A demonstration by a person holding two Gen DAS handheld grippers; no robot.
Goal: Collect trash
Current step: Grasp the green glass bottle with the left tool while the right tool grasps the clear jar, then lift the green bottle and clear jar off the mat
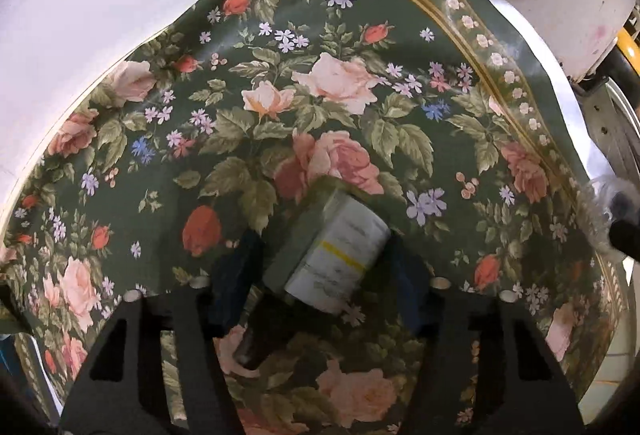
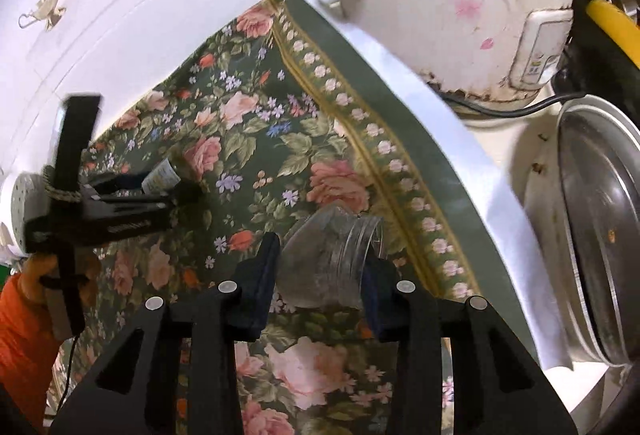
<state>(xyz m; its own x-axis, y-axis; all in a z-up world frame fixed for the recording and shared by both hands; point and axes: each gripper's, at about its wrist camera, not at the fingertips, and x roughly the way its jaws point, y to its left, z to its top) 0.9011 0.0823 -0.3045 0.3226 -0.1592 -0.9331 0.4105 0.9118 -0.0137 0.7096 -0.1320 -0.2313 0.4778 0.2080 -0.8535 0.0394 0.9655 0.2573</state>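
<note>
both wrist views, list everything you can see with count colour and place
small bottle: 1, dark with white label, between the left gripper's jaws
crushed plastic cup: 1, clear, between the right gripper's jaws
tablecloth: 1, dark green floral, covers the table
rice cooker: 1, stained white, beyond the cloth's edge
metal pan: 1, silver, right of the cloth
left gripper: 1, black
right gripper: 1, black
</note>
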